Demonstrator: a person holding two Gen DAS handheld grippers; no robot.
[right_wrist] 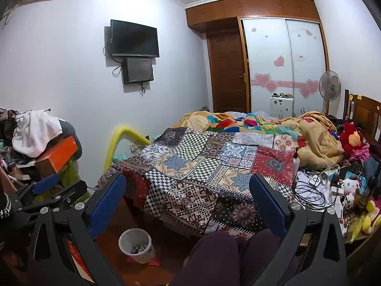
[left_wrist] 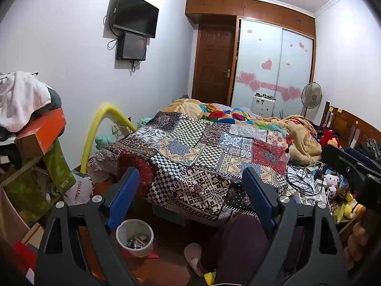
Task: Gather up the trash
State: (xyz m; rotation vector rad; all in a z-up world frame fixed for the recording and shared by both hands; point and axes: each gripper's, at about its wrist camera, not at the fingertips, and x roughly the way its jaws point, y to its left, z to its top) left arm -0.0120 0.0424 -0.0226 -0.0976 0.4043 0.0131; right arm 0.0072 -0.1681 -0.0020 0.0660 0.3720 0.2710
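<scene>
1. Both of your grippers are empty. The left gripper [left_wrist: 190, 193] has its blue-padded jaws spread wide with nothing between them, and the right gripper [right_wrist: 188, 202] is likewise wide apart and bare.
2. The small white plastic waste bin [left_wrist: 134, 237] stands on the brown wooden floor [right_wrist: 164, 243] near the foot of the bed, below and between your two tools. It already holds a few dark scraps and wrappers, so I judge some collecting is done.
3. What remains looks like the clutter at the right edge of the bed: a tangle of black and white cables [right_wrist: 309, 193], papers and small toys. Which of it counts as trash you cannot tell from here.
4. The bed is covered by a patchwork quilt in checks and florals [left_wrist: 197, 152], flat at the near end, with a rumpled tan blanket [right_wrist: 316, 138] further up.
5. Around you: pale walls, a black wall-mounted television [left_wrist: 134, 14], a brown wooden door [right_wrist: 227, 74], frosted sliding wardrobe doors with pink heart stickers [left_wrist: 273, 69], a standing fan [right_wrist: 329, 87], and a heap of clothes and boxes [left_wrist: 31, 119] at left.
</scene>
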